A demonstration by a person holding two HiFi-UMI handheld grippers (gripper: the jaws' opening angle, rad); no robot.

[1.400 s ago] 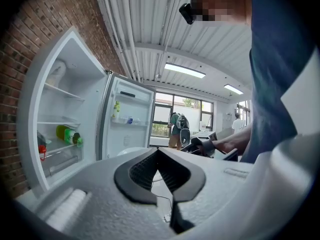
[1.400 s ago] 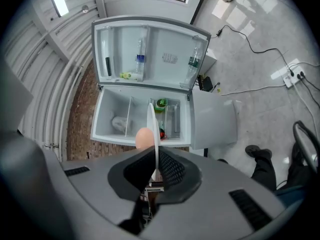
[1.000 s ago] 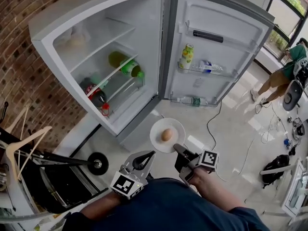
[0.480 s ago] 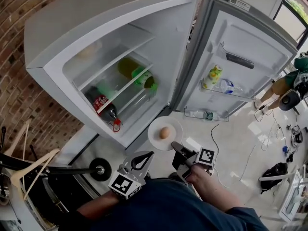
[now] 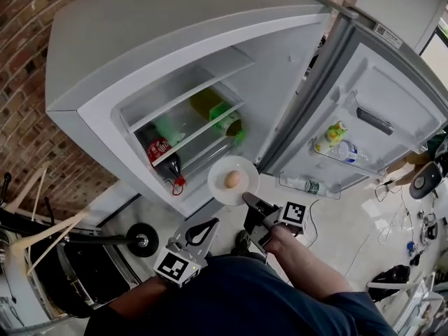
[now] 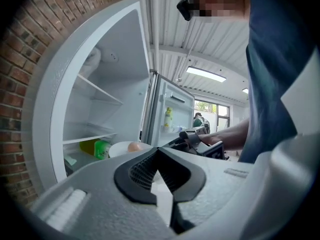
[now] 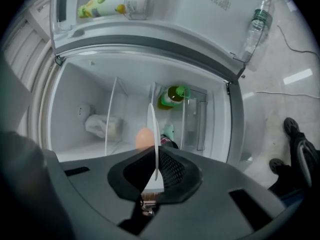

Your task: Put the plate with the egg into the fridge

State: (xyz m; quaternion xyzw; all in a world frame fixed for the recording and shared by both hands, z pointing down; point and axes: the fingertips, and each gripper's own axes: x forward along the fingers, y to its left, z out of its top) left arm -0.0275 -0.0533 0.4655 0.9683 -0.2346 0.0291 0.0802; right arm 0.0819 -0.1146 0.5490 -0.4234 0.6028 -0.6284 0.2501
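Gripping the round white plate [image 5: 218, 185] by its rim, the right gripper [image 5: 246, 199] holds it, brown egg [image 5: 232, 179] aboard, before the open white fridge [image 5: 140, 40]. The left gripper [image 5: 213, 222] is clenched, empty.

No word or number is legible anywhere. The fridge door [image 5: 392, 89] carries a small sticker [image 5: 387, 36] on its top edge and a block of fine print [image 7: 215, 1] on its inner liner, both too small to read. The dark bottle [image 5: 162, 156] on a fridge shelf has a blurred red label. The cubes on the left tool [image 5: 203, 228] and the right tool [image 5: 248, 200] show only black-and-white square markers, without letters.
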